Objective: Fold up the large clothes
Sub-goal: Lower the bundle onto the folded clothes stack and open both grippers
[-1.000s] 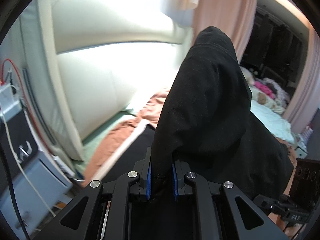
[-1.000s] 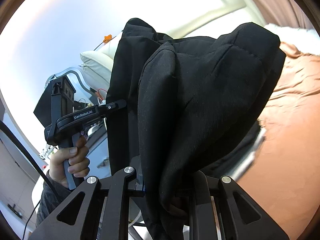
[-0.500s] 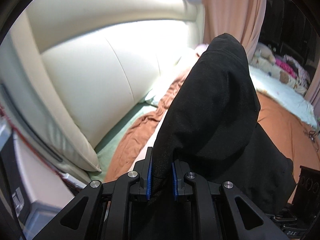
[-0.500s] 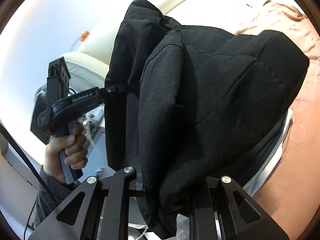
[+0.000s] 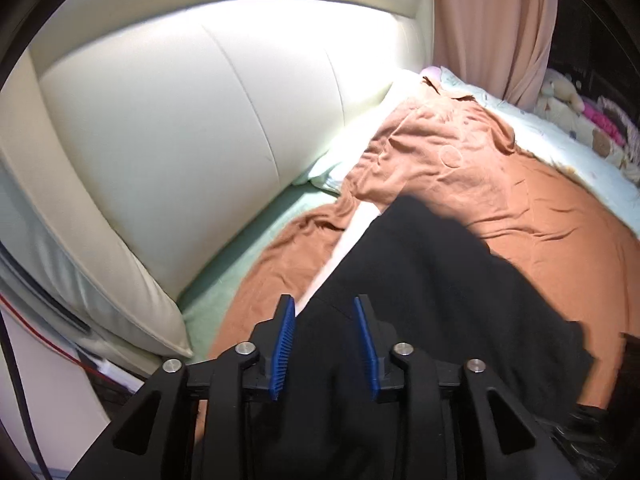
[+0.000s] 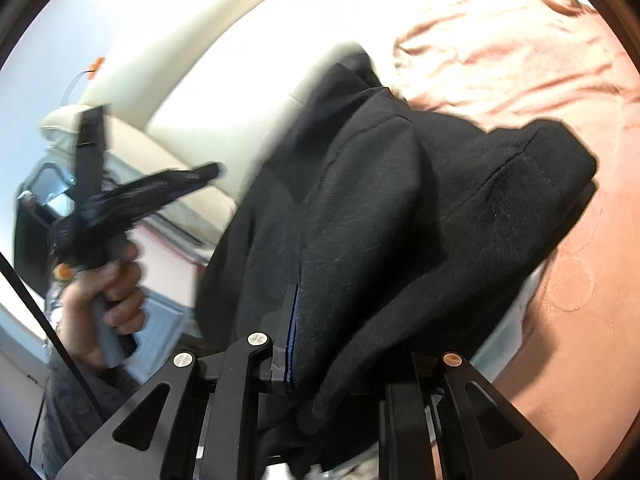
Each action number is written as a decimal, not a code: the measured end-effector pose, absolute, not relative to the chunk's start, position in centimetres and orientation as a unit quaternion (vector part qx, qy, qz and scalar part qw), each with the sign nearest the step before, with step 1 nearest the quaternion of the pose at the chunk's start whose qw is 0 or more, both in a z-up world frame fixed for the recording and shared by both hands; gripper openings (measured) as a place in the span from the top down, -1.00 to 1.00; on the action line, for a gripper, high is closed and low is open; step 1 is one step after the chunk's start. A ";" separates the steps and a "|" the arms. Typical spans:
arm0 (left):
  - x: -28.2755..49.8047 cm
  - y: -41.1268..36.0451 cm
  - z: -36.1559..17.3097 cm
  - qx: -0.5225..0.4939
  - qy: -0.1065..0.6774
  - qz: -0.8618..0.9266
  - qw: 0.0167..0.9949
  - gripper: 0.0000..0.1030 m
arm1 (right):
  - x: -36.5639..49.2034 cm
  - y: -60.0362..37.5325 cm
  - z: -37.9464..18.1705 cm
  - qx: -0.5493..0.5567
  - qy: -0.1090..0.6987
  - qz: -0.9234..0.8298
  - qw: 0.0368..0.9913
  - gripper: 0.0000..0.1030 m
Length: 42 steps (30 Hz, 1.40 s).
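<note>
A large black garment (image 5: 432,280) lies folded on the orange bedsheet (image 5: 540,196). My left gripper (image 5: 324,312) is open just above its near edge, blue pads apart, holding nothing. In the right wrist view the same garment (image 6: 400,220) bulges over my right gripper (image 6: 340,332) and hides the right finger. The left blue pad (image 6: 291,336) presses against the cloth. The jaws stand wider than before, and I cannot tell if they still grip. The left gripper (image 6: 160,192) shows blurred at left, held in a hand.
A cream padded headboard (image 5: 180,120) stands left of the bed. A pale green sheet (image 5: 248,256) shows beside it. A pink curtain (image 5: 492,20) and soft toys (image 5: 580,112) are at the far right. Red and black cables (image 5: 24,360) hang at the left edge.
My left gripper has opened and let go of the black garment, which dropped flat onto the bed. The right gripper's jaws have widened and the garment has sunk lower.
</note>
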<state>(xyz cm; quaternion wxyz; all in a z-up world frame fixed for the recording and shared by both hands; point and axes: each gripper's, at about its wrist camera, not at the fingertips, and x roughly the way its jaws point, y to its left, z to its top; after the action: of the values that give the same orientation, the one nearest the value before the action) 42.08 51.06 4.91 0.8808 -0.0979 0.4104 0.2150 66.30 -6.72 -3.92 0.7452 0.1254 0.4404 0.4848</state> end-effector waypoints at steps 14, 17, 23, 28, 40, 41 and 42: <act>29.5 49.1 -1.4 -0.174 0.409 0.251 0.860 -0.25 | 71.1 -14.1 -5.4 0.121 0.449 0.466 0.753 0.69; 28.5 47.9 -2.6 -0.165 0.405 0.255 0.863 -0.25 | 73.6 -15.5 -7.1 0.130 0.495 0.443 0.736 0.28; 27.8 47.6 -3.4 -0.143 0.401 0.281 0.860 -0.30 | 75.3 -21.5 -5.8 0.141 0.480 0.406 0.765 0.09; 27.2 49.3 -2.4 -0.148 0.383 0.294 0.863 -0.30 | 76.1 -23.8 -2.8 0.154 0.448 0.360 0.804 0.08; 29.6 51.2 -2.1 -0.107 0.385 0.312 0.862 -0.28 | 68.4 -11.8 0.1 0.002 0.378 0.435 0.817 0.08; 29.9 51.3 -2.6 -0.103 0.393 0.319 0.856 -0.28 | 68.2 -11.3 -0.6 -0.022 0.380 0.426 0.821 0.08; 29.9 51.4 -2.9 -0.101 0.398 0.323 0.853 -0.28 | 68.1 -11.1 -1.4 -0.046 0.380 0.411 0.828 0.08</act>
<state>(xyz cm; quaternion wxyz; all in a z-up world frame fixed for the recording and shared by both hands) 29.93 51.38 -2.86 0.8526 -0.1011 0.3981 0.3231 68.14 -11.07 -1.42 0.8275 -0.0458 0.3796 0.4111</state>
